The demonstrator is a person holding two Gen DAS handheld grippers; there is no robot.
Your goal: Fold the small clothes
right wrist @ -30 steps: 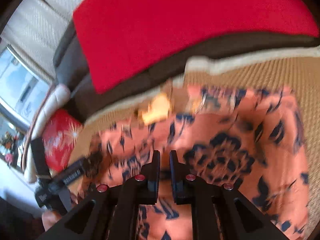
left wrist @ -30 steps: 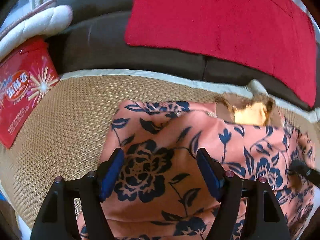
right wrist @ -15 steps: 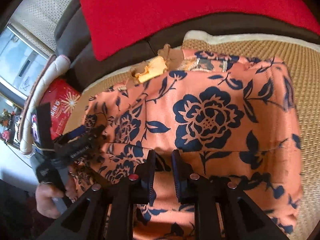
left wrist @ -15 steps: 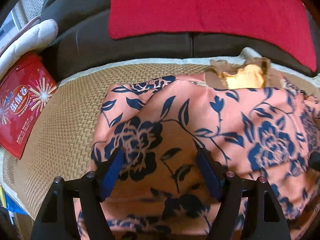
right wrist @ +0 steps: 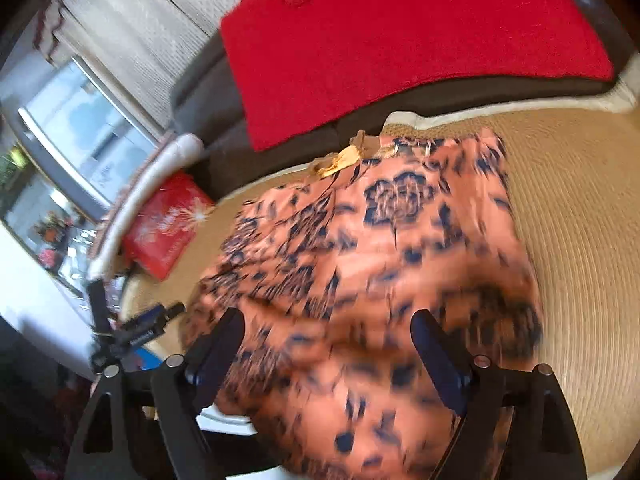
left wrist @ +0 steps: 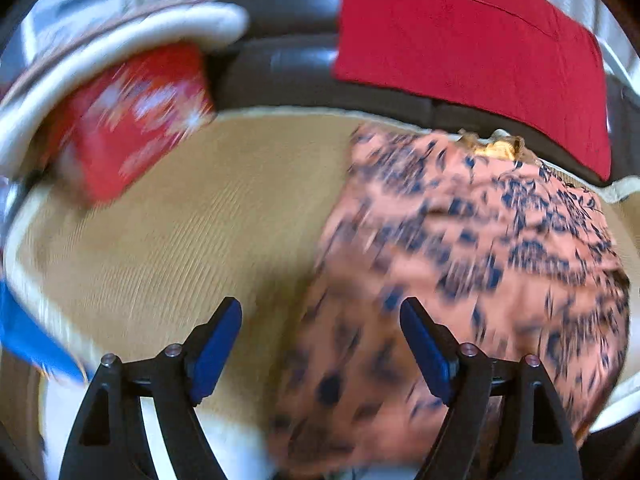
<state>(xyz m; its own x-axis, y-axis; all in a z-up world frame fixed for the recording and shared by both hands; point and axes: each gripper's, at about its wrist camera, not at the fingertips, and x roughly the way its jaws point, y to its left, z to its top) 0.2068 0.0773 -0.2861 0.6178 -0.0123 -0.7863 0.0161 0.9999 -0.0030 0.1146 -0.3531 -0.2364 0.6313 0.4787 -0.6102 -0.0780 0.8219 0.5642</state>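
A salmon-pink garment with dark blue flowers (left wrist: pixel 472 248) (right wrist: pixel 384 264) lies folded on a woven straw mat (left wrist: pixel 208 216) (right wrist: pixel 576 208), a yellow label at its far edge. My left gripper (left wrist: pixel 320 344) hangs over the garment's left edge, half above bare mat; its jaws are opening and nothing is pinched. My right gripper (right wrist: pixel 326 344) hovers above the near part of the garment; its jaws are opening wide and the cloth lies loose beneath them. The left gripper (right wrist: pixel 154 322) also shows at the lower left of the right wrist view. Both views are blurred by motion.
A red packet (left wrist: pixel 132 120) (right wrist: pixel 168 224) leans at the mat's left end beside a white padded armrest (left wrist: pixel 120 40). A red cloth (left wrist: pixel 472 48) (right wrist: pixel 400 40) drapes over the dark sofa back behind the mat. Bare mat lies right of the garment.
The right gripper's jaws went from shut on the cloth to wide apart, and it pulled back. The left gripper swung left, off the garment's middle to its left edge.
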